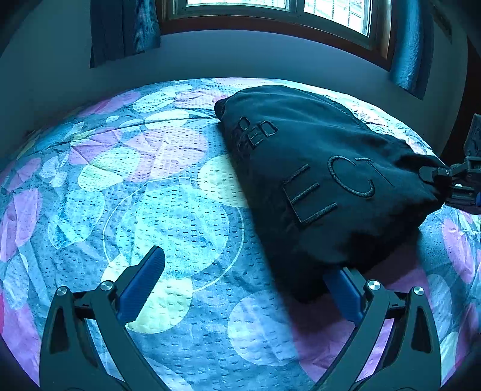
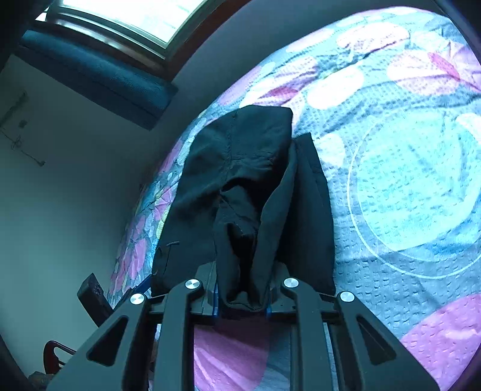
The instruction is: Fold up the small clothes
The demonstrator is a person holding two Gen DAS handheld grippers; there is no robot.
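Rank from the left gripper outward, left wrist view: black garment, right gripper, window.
1. black garment: its near hem lies over one finger of the open left gripper.
2. right gripper: far right, clamped on the garment's corner.
3. window: top, beyond the bed.

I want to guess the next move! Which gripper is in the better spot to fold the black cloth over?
Probably the right gripper. It is already shut on a bunched corner of the black cloth. The left gripper is wide open above the bedspread, holding nothing.
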